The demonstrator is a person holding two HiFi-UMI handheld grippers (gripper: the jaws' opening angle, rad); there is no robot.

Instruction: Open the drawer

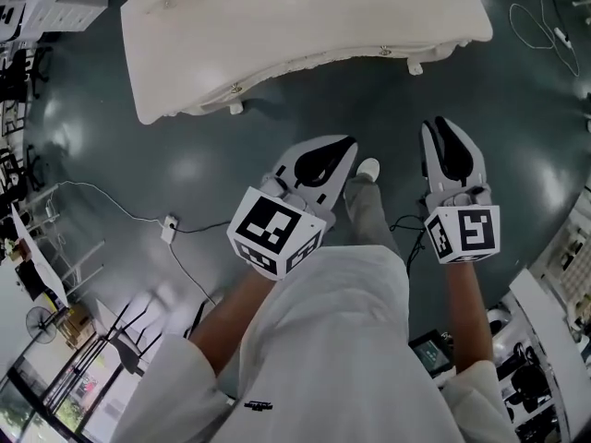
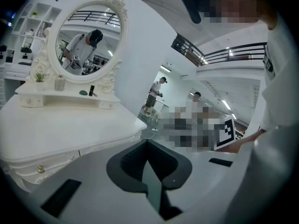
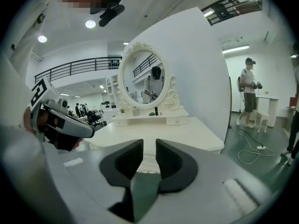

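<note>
Drawer (image 2: 52,158) white, shut, small gold knob (image 2: 41,170)

Bright, even indoor light from ceiling lamps (image 3: 91,24). Soft glare patches lie on the dark floor (image 1: 189,169), and the white desk (image 1: 277,17) looks nearly washed out. Both gripper views bulge fisheye-fashion, with black corners.

The left gripper (image 1: 343,148) and right gripper (image 1: 441,129) hover above dark floor (image 1: 185,164) near white table (image 1: 277,17).
</note>
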